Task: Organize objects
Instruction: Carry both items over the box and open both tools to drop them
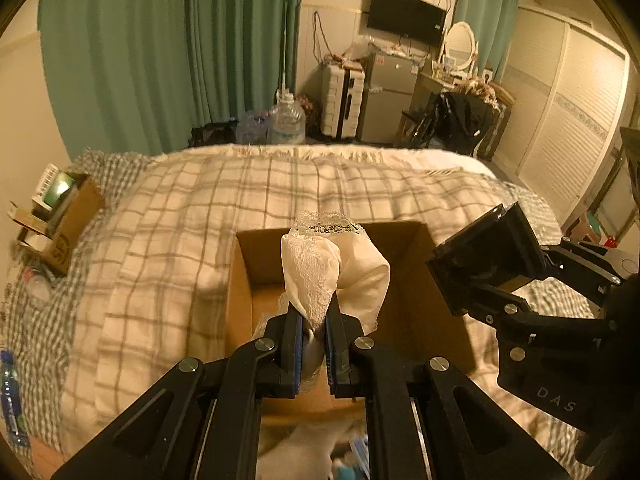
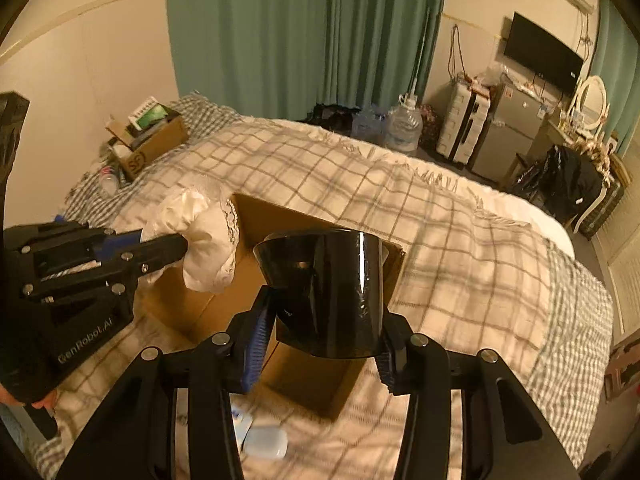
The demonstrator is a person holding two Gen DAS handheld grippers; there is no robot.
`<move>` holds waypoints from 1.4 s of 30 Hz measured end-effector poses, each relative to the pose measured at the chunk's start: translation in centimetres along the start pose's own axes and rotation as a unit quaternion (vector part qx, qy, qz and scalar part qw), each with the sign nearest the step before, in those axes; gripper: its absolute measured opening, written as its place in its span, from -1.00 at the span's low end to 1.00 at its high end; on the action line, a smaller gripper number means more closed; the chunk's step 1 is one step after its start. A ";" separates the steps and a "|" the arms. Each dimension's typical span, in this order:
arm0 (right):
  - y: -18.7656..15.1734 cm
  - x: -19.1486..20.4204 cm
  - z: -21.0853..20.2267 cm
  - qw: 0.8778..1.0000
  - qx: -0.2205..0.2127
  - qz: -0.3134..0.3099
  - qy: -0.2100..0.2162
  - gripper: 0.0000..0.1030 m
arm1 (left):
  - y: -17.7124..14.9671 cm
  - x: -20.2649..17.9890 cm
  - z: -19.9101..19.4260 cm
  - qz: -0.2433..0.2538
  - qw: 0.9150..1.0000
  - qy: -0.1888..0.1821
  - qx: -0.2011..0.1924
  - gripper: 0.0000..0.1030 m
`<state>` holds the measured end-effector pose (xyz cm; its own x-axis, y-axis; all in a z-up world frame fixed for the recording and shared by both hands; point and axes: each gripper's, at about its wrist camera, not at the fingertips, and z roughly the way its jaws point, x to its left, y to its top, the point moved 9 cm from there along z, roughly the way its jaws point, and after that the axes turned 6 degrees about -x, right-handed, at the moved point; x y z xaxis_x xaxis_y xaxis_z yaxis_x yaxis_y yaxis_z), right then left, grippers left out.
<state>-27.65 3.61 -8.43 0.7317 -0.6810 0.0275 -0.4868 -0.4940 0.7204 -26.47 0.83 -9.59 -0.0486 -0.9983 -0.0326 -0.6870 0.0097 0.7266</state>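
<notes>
Left wrist view: lace cloth in left claw over cardboard box

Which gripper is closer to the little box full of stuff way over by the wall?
Left. The left gripper sits on that side of the bed, nearer the little box; the right gripper is farther away.

A lived-in bedroom: a bed under a plaid blanket, green curtains, a wall-mounted television, a suitcase, a small fridge and a mirrored dressing table.
</notes>
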 end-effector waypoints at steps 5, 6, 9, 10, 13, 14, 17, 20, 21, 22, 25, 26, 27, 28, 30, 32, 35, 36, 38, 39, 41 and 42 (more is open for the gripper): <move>-0.7 -0.7 4.6 1.000 0.022 0.013 0.002 -0.14 | -1.2 0.5 3.8 0.004 1.000 0.000 0.021 -0.83; -0.9 -0.8 5.1 1.000 0.023 0.015 0.003 -0.14 | -1.4 0.5 4.3 0.006 1.000 -0.004 0.023 -0.83; -1.1 -1.3 6.1 1.000 0.019 0.023 0.005 -0.13 | -2.0 0.4 5.4 0.008 0.999 -0.015 0.029 -0.81; -1.1 -1.3 6.2 0.999 0.015 0.028 0.007 -0.12 | -2.1 0.3 5.5 0.009 0.999 -0.016 0.027 -0.74; -1.1 -1.5 6.1 0.999 0.016 0.038 0.009 0.14 | -2.4 0.1 5.4 0.014 0.999 -0.016 0.029 -0.22; -1.1 -1.7 5.8 0.999 0.013 0.037 0.004 0.24 | -2.4 0.1 5.1 0.015 0.999 -0.013 0.029 -0.02; -0.8 -2.0 4.0 0.999 0.004 0.036 -0.003 0.33 | -2.1 0.1 3.7 0.018 1.000 0.001 0.014 0.53; -0.5 -2.4 1.6 0.999 -0.003 0.038 -0.014 0.37 | -2.1 0.4 1.8 0.025 0.999 0.016 0.014 0.54; -0.5 -2.4 0.7 0.999 -0.007 0.037 -0.017 0.38 | -2.3 0.5 1.0 0.028 0.999 0.023 0.014 0.59; -0.5 -2.5 -0.5 0.999 -0.011 0.034 -0.019 0.39 | -2.3 0.7 0.0 0.031 0.999 0.029 0.011 0.69; -0.4 -2.6 -4.2 0.999 -0.023 0.028 -0.025 0.45 | -2.5 1.2 -3.5 0.028 0.999 0.046 -0.004 0.90; -0.4 -2.6 -5.9 0.999 -0.029 0.026 -0.028 0.46 | -2.5 1.4 -4.5 0.026 0.998 0.049 -0.009 0.92; -0.5 -2.5 -7.0 0.999 -0.032 0.025 -0.030 0.46 | -2.6 1.6 -5.8 0.023 0.998 0.052 -0.014 0.95; -0.5 -2.5 -8.3 0.999 -0.037 0.024 -0.033 0.47 | -2.7 1.7 -7.0 0.021 0.998 0.054 -0.017 0.97; -0.8 -2.1 -10.9 0.998 -0.042 0.017 -0.037 0.47 | -3.0 1.9 -9.4 0.020 0.998 0.059 -0.028 1.00; -1.5 -1.5 -12.9 0.998 -0.043 0.008 -0.041 0.48 | -3.4 2.1 -11.5 0.017 0.997 0.065 -0.038 1.00; -2.8 -0.4 -14.9 0.998 -0.042 0.001 -0.045 0.50 | -4.9 2.5 -13.9 0.006 0.997 0.066 -0.042 1.00; -3.5 0.1 -15.2 0.998 -0.041 -0.001 -0.045 0.50 | -5.5 2.6 -14.4 0.002 0.997 0.066 -0.041 1.00; -5.3 1.2 -15.3 0.999 -0.035 -0.004 -0.040 0.50 | -7.1 2.9 -14.9 -0.007 0.997 0.068 -0.037 1.00; -6.0 1.6 -15.1 0.999 -0.031 -0.005 -0.040 0.50 | -8.0 3.1 -15.0 -0.012 0.997 0.071 -0.034 1.00; -8.0 2.7 -14.2 0.999 -0.018 -0.004 -0.036 0.50 | -10.1 3.5 -14.8 -0.032 0.996 0.075 -0.026 1.00; -9.0 3.2 -13.6 0.999 -0.011 -0.003 -0.032 0.50 | -11.0 3.7 -14.7 -0.041 0.996 0.075 -0.022 1.00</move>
<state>-14.42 13.23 -5.43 0.7021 -0.7118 -0.0198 -0.4722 -0.4862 0.7353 -8.47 -3.87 -7.64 0.1172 -0.9931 0.0071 -0.6510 -0.0715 0.7557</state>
